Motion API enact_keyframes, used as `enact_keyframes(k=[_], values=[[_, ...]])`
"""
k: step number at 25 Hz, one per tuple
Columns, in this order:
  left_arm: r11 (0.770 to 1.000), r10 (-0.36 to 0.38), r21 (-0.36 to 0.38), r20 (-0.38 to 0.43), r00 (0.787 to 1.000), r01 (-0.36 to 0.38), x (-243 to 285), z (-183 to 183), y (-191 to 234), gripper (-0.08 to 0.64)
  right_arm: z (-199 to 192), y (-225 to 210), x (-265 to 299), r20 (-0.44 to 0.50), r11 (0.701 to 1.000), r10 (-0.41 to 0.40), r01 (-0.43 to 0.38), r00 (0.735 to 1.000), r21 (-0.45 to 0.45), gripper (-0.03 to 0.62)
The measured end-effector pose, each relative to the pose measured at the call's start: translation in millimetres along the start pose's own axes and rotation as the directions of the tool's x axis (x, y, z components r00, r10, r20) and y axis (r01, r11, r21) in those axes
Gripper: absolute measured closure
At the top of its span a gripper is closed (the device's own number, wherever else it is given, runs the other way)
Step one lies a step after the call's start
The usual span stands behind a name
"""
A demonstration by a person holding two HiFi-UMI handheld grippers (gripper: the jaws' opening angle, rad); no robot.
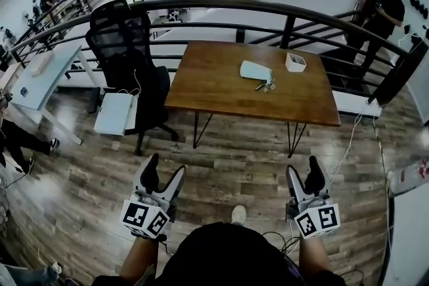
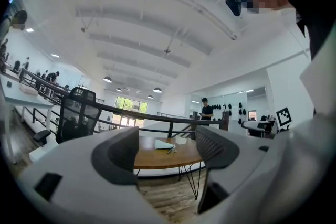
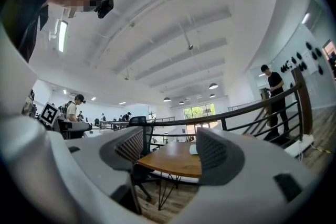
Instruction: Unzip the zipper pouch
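You're standing on the wood floor (image 1: pixel 228 164), well back from the tabletop (image 1: pixel 214 87). Your left gripper (image 1: pixel 164 174) is released: jaws apart, nothing between them. Your right gripper (image 1: pixel 305 174) is the same, jaws spread wide and empty. You hold both low in front of you, pointing toward the tabletop and well apart from it. The zipper pouch (image 1: pixel 255 70) lies flat on the right part of the tabletop, pale, with neither gripper on it. Small dark and metal bits (image 1: pixel 263 85) sit just beside its near edge, too small to tell what they are. A small white box (image 1: pixel 295 62) stands near the pouch on its right, not touching it. A black office chair (image 1: pixel 124 43) stands at the tabletop's left end. A dark railing (image 1: pixel 221 5) curves behind the tabletop.
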State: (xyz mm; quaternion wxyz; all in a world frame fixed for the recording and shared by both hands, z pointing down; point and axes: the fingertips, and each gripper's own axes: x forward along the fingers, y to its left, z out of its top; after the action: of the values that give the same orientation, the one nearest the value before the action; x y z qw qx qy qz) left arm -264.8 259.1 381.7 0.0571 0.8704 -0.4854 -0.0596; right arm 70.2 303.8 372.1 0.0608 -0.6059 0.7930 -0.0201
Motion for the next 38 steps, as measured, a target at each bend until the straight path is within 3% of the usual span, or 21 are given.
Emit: enact_keyframes(k=[9, 20, 27, 38], values=[[1.0, 0.007, -0.007, -0.029, 1.0, -0.007, 96.5, -11.9, -27.0, 0.23, 0.3, -86.5, 39.8, 0.007, 0.999, 0.005, -0.005, 1.0, 0.042, 0.293], [1.0, 0.017, 0.017, -0.057, 0.998, -0.016, 156.1, -21.4, -52.7, 0.23, -10.7, -149.5, 64.1, -0.018, 0.996, 0.002, 0.0, 1.0, 0.089, 0.294], [1.0, 0.018, 0.025, -0.053, 0.998, -0.016, 198.6, -27.6, -43.0, 0.23, -14.1, -176.7, 93.0, -0.018, 0.997, -0.01, 0.012, 1.0, 0.08, 0.294], [0.997, -0.071, 0.01, -0.039, 0.997, 0.071, 300.8, -30.2, -15.4, 0.23, 7.0, -208.6, 162.7, 0.008, 0.997, -0.075, 0.075, 0.997, 0.017, 0.305]])
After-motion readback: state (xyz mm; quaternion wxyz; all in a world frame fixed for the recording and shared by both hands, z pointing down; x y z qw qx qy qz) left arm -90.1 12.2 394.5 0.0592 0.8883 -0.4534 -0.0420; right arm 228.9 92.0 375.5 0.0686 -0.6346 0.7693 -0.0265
